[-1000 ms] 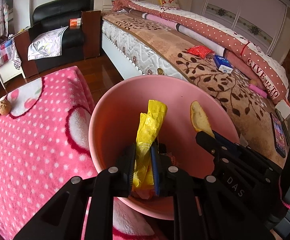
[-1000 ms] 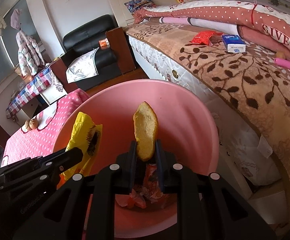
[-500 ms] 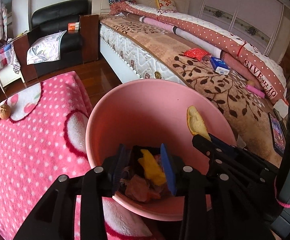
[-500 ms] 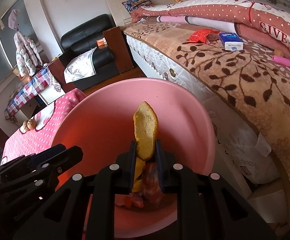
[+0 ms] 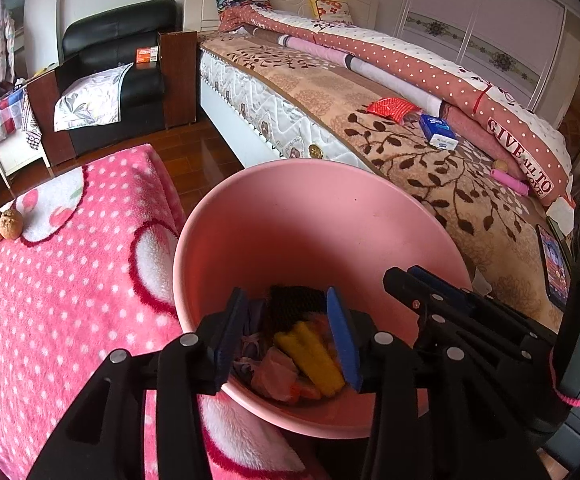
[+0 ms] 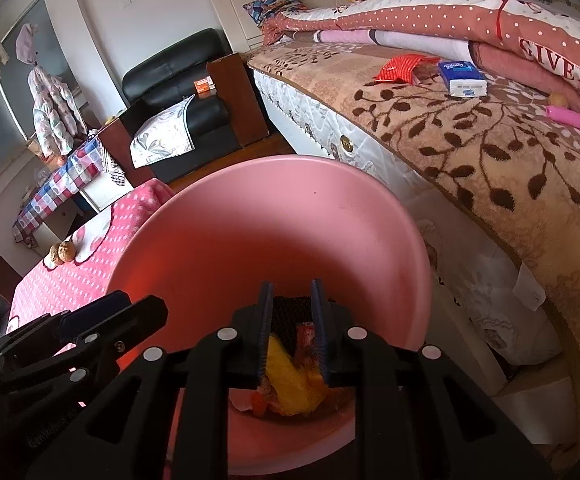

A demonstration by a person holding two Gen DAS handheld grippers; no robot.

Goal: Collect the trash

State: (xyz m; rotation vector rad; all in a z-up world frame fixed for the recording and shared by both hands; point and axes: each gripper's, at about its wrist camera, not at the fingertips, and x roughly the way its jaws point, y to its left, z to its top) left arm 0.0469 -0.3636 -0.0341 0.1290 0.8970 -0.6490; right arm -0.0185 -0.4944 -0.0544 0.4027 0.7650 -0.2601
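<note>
Dropping done: my left gripper (image 5: 287,330) fingers just opened, empty over the round pink plastic bin (image 5: 290,208); right gripper (image 6: 292,330) fingers parted, empty. Next I fetch the crinkled red wrapper (image 5: 390,108) on the bed beyond the bin.

A: What is hiding inside the pink bin (image 5: 273,240)?
B: The fingers (image 5: 229,332) are covering part of the trash pile (image 5: 285,364) at its bottom, so the dark netted thing (image 5: 294,304) is staying unidentifiable.
A: And outside the bin?
B: The picture's edge is cutting off the phone (image 5: 554,264) to its right.
</note>
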